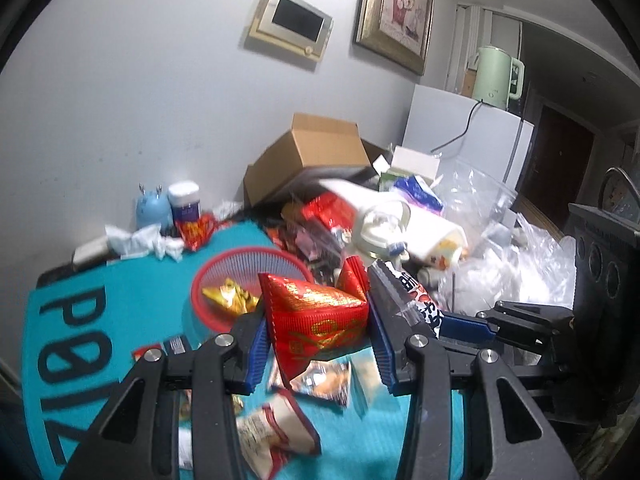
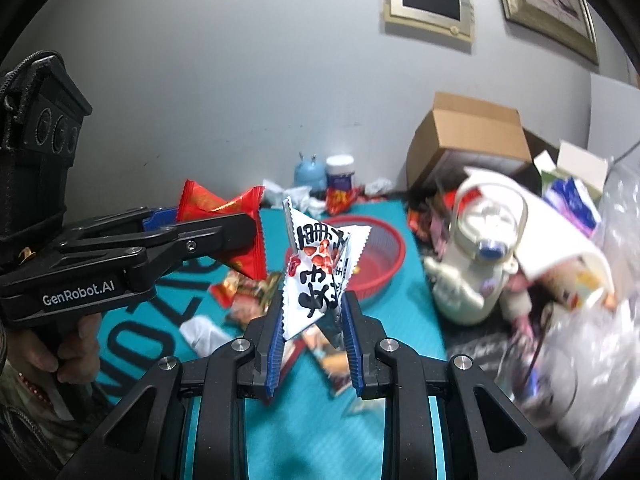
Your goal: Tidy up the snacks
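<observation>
Jaws clamp red packet and white packet, both upright.

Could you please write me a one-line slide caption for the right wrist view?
Right gripper lifts a white snack packet above the teal mat, left gripper alongside holding a red packet.

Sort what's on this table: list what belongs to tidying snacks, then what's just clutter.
Job: red foil snack packet in left gripper; white printed snack packet in right gripper; red plastic mesh basket.
Clutter: cardboard box; blue jar; crumpled tissues.
</observation>
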Tool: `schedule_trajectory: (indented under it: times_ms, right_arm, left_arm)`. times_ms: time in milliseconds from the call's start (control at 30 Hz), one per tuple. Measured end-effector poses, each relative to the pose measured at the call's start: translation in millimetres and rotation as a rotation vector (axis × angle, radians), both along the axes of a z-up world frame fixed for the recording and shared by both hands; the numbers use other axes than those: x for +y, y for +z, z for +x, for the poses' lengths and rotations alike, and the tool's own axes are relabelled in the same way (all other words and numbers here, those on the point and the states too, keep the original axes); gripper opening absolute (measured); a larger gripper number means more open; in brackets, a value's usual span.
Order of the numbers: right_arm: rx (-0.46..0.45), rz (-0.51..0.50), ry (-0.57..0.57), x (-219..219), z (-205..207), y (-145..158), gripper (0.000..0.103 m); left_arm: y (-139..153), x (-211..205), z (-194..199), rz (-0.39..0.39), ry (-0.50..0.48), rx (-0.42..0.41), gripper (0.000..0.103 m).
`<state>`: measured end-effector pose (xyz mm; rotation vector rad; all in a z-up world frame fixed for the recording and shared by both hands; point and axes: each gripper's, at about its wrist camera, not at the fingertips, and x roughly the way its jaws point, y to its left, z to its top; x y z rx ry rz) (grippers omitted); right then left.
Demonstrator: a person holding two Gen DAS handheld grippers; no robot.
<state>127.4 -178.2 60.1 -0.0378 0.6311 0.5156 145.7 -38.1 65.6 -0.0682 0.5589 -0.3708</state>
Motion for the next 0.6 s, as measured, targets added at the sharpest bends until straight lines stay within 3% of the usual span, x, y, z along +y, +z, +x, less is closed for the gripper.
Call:
schedule_trajectory:
  times_ms: [267, 600]
  right_arm:
    - [-0.047, -0.017, -0.015, 3, 45, 12, 0.026]
    - [-0.041, -0.027, -0.063, 7, 100, 0, 0.026]
  left_arm:
    - [12, 6, 43, -0.030, 0.010, -0.057, 0.043]
    - [3, 10, 100, -0.041, 0.040, -0.064, 0.043]
